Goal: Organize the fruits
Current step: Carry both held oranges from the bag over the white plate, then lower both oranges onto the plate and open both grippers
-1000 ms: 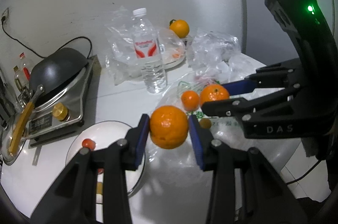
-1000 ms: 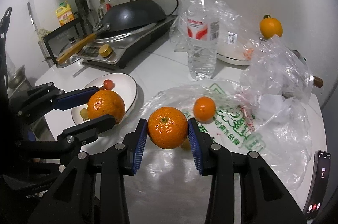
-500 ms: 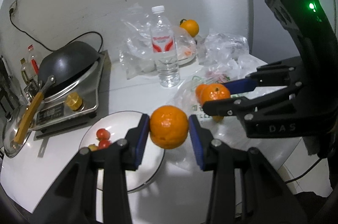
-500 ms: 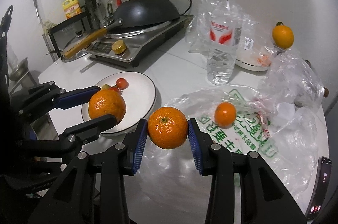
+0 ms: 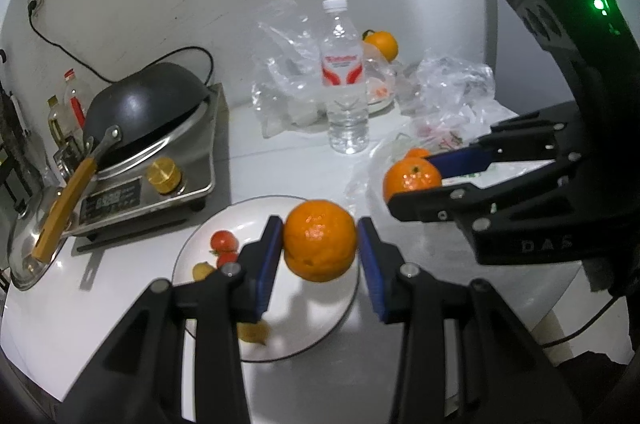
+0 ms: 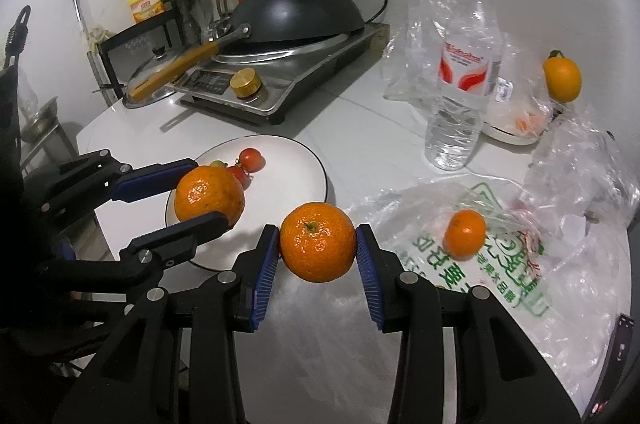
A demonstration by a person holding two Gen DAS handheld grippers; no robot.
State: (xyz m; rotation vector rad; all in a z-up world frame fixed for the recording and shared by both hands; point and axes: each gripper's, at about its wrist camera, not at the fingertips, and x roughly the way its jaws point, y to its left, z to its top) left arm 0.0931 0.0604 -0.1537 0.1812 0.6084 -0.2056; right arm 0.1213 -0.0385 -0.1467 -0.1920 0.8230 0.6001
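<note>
My left gripper (image 5: 319, 248) is shut on an orange (image 5: 320, 239) and holds it above the right part of a white plate (image 5: 320, 328). It also shows in the right wrist view (image 6: 208, 198) at the left, over the plate (image 6: 296, 160). My right gripper (image 6: 317, 251) is shut on a second orange (image 6: 317, 241) held above the table between the plate and a clear plastic bag (image 6: 500, 272). The plate holds small red tomatoes (image 5: 224, 240) and yellowish pieces. A small orange (image 6: 464, 234) lies on the bag.
A water bottle (image 6: 464, 76) stands behind the bag. A black wok on a steel cooker (image 6: 296, 12) sits at the back left. Another orange (image 6: 561, 78) rests by a bagged dish at the back right. A phone (image 6: 616, 356) lies at the table's right edge.
Both grippers have moved left with their oranges. The left orange now hangs over the plate instead of beside it; the right orange has left the bag and is near the plate's rim.
</note>
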